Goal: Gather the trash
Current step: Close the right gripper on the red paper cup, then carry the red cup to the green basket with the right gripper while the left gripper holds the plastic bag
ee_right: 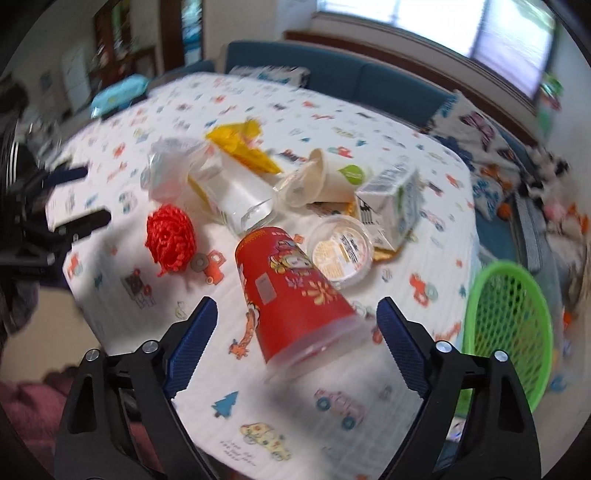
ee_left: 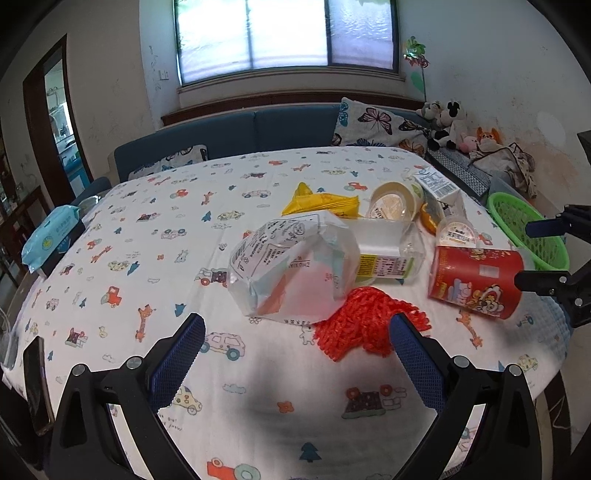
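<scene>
Right wrist view smeared throughout; far sofa cushions (ee_right: 480, 129) and toys illegible. Green basket (ee_right: 506, 325) partly behind a finger of the right hand-held gripper (ee_right: 295, 325). Left wrist view: phone (ee_left: 37, 387) cut by the left edge, red net (ee_left: 362, 328) partly behind a blue pad, clear bottle (ee_left: 388, 254) half covered by the plastic bag (ee_left: 291, 266) (label print too small to read).

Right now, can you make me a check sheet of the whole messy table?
Surface: table under a cartoon-print cloth.
Job's things: red cup on its side, red net, clear bag, yellow wrapper, milk carton, green basket at the edge.
Clutter: wipes pack, phone.
Claws: left claw open, empty; right claw open around the cup.
Cables: nothing seen.
Surroundings: blue sofa, plush toys, window.
</scene>
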A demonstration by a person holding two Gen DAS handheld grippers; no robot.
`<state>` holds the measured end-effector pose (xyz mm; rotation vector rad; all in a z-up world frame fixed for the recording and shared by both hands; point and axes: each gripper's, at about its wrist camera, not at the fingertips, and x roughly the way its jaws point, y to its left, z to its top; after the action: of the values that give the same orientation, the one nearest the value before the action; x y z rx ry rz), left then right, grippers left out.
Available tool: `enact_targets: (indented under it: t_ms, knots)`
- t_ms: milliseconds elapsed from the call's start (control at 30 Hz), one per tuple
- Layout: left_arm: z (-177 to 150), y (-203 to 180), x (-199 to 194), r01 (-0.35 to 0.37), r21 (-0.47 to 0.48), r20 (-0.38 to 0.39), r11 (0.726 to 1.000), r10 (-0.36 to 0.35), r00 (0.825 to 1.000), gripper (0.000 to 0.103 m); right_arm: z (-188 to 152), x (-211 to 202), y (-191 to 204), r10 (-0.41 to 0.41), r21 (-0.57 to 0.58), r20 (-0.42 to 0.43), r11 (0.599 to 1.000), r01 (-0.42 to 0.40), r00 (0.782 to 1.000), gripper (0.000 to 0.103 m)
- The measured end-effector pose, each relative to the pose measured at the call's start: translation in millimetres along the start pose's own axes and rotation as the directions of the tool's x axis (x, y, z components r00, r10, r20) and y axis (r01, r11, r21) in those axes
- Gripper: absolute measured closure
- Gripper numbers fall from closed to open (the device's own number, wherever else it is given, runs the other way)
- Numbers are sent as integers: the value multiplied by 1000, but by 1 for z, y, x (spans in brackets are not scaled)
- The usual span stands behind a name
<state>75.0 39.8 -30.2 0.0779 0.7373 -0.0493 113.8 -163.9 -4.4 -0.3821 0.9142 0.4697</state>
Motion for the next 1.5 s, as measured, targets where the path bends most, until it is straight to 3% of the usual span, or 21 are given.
enact_targets:
  t_ms: [133, 300, 467, 667, 800, 900, 1167, 1500]
  knots:
    - [7, 8, 11, -5, -15, -16, 1000, 5, 1000, 7, 11, 17, 4, 1, -87, -57, 996, -6, 998, 20]
    - [18, 13, 22, 37, -63, -28, 997, -39, 999, 8, 17, 42, 4, -22, -154, -122, 988, 3, 992, 26]
    - [25, 4, 35, 72, -78, -43, 994, -76, 996, 30, 22, 56, 6, -6, -187, -151, 982, -22, 988, 27]
    - [33, -8, 45, 118, -77, -31, 990, -121, 992, 38, 22, 69, 10, 16, -218, -184, 974, -57, 983, 27]
    - [38, -17, 52, 108, -63, -26, 992, -109, 994, 43, 19, 80, 11, 22, -225, -204, 972, -69, 979, 30]
    - [41, -20, 57, 84, -57, -29, 995, -86, 996, 51, 17, 79, 12, 20, -230, -192, 971, -65, 981, 30]
    - [40, -18, 53, 129, -76, -31, 989, -132, 991, 92, 11, 61, 11, 30, -202, -143, 978, -59, 989, 31]
    - [34, -12, 28, 154, -64, 25, 986, -153, 988, 101, 5, 31, 7, 28, -149, -72, 988, -39, 997, 32]
